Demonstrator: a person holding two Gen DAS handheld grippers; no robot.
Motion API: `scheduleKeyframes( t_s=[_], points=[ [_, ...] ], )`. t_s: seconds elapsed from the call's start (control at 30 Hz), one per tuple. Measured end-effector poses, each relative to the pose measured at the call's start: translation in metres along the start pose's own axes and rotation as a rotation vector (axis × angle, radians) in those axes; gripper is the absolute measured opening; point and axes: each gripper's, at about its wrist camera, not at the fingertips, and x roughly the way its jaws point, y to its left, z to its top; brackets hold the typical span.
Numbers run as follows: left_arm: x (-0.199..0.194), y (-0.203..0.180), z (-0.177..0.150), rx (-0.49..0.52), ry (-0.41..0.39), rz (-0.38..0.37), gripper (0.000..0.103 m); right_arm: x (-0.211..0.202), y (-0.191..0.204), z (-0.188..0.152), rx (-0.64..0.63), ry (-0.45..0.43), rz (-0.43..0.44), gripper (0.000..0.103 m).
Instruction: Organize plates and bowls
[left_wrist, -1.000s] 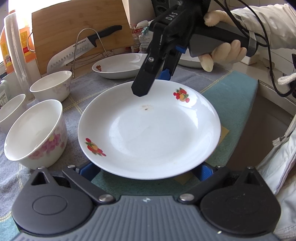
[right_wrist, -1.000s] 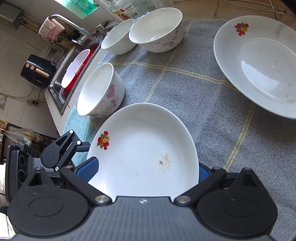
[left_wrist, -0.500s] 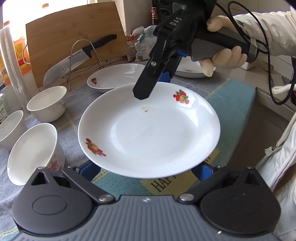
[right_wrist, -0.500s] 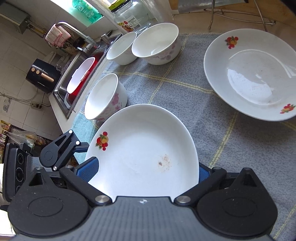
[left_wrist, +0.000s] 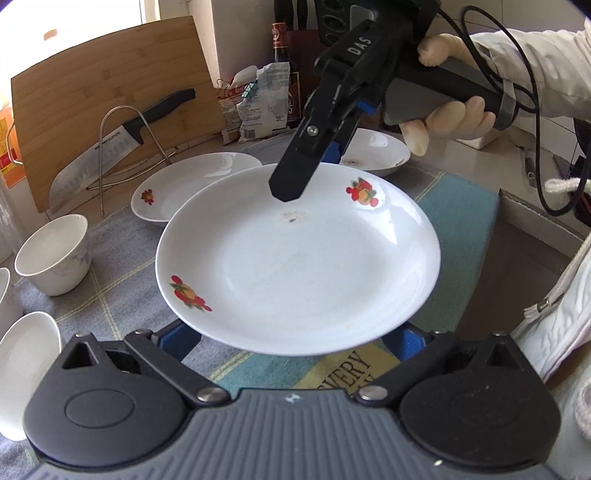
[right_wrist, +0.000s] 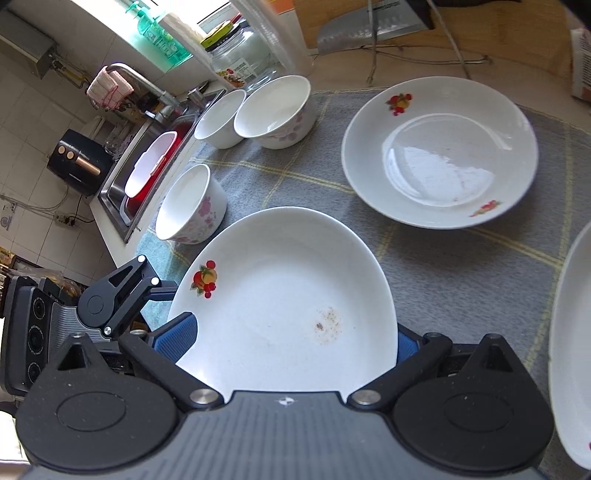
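Note:
A white plate with fruit prints (left_wrist: 299, 258) is held in the air between both grippers. My left gripper (left_wrist: 295, 338) grips its near rim, the blue pads either side of the rim. My right gripper (left_wrist: 306, 166) clamps the far rim from above. In the right wrist view the same plate (right_wrist: 288, 302) fills the jaws and the left gripper (right_wrist: 122, 295) shows at its far edge. A second fruit plate (left_wrist: 184, 184) (right_wrist: 439, 151) and a third plate (left_wrist: 373, 151) lie on the grey cloth. Three white bowls (right_wrist: 192, 205) (right_wrist: 273, 110) (right_wrist: 219, 120) stand by the sink.
A cutting board (left_wrist: 103, 110) leans at the back with a knife (left_wrist: 122, 140) on a wire rack. Bottles and snack bags (left_wrist: 266, 99) stand behind the plates. A sink (right_wrist: 147, 173) with a red-and-white item lies past the bowls. A teal mat (left_wrist: 458, 221) covers the counter's right.
The held plate has risen and moved back from the bowls; the bowls slid left and down in the left view, and more of the plates on the cloth came into sight.

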Motion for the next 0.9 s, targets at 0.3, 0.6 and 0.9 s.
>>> scheduleKeyframes(
  t_s=[0.3, 0.6, 0.9],
  points=[
    [0.025, -0.019, 0.031, 0.034, -0.001, -0.044, 0.102, -0.033, -0.033, -0.014, 0.039, -0.035, -0.025, 0.103],
    [0.052, -0.029, 0.064, 0.073, -0.005, -0.093, 0.102, -0.068, -0.063, -0.026, 0.073, -0.079, -0.058, 0.103],
    [0.077, -0.047, 0.086, 0.108, -0.003, -0.118, 0.102, -0.092, -0.092, -0.035, 0.106, -0.107, -0.082, 0.103]
  ],
)
